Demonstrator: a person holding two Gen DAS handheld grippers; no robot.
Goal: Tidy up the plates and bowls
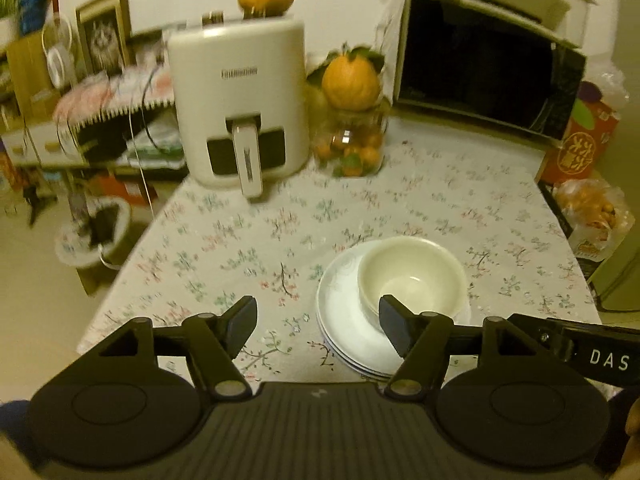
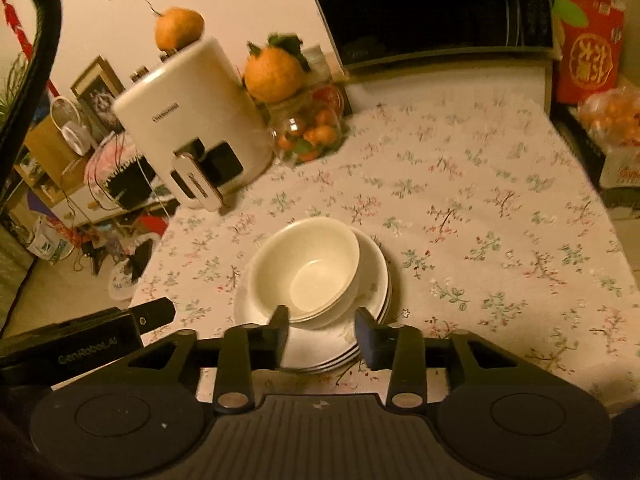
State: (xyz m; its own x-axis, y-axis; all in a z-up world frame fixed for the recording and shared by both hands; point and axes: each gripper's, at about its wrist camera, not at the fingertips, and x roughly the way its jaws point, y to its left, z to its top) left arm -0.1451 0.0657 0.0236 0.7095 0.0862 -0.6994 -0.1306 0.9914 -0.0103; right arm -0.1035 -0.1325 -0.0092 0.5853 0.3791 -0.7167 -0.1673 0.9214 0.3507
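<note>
left fingers point(image 1: 318, 326): apart, nothing between the pads, above the counter just left of the plates
right fingers point(image 2: 322, 338): apart, narrower gap, nothing gripped, over the near edge of the plates
bowls point(image 2: 306, 268): white, nested, upright, sitting on the plates, off-centre
plates point(image 2: 320, 344): white stack, flat on the counter, near its middle
counter point(image 2: 480, 208): floral cloth over it
air fryer point(image 1: 236, 104): white, far left of the counter, handle facing the cameras
fruit jar point(image 1: 352, 148): just right of the air fryer, small oranges inside, big citrus on top
microwave point(image 1: 484, 68): back right, dark door
red box point(image 2: 588, 48): right of the microwave
</note>
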